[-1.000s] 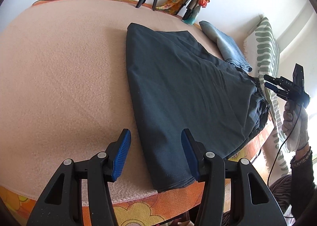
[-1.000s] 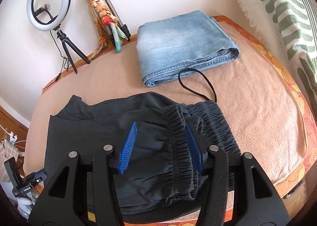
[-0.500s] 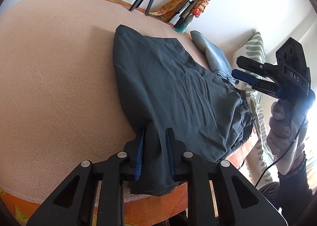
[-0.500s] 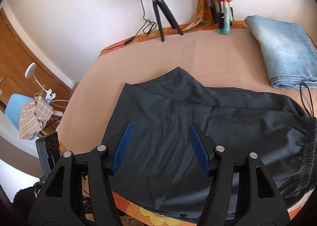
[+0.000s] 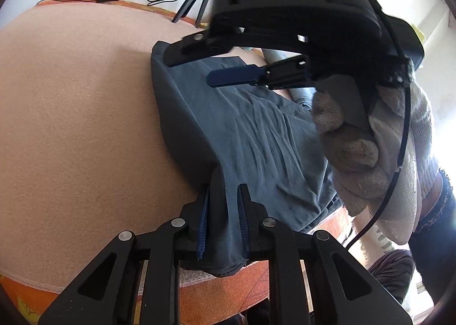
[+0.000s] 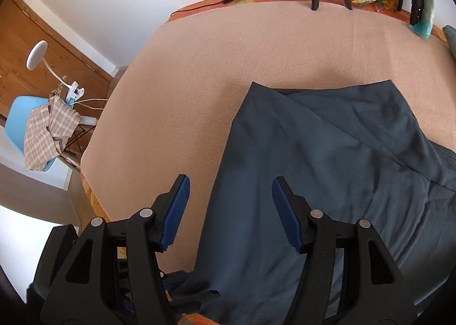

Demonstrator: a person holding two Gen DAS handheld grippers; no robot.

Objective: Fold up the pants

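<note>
We had the left gripper (image 5: pixel 222 219) clenched on the hem of the dark grey cotton pants (image 5: pixel 242 131), while our right gripper (image 6: pixel 228 211) hovered released above them.

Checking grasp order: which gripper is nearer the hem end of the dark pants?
Left. The left gripper is clamped on the dark pants at the hem; the right gripper hovers open above the leg, not touching.

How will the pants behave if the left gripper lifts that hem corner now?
Probably floppy: the pants already drape and wrinkle where the left gripper pinches them. Likely light, thin fabric. The rest may drag along the blanket rather than lift cleanly.
</note>
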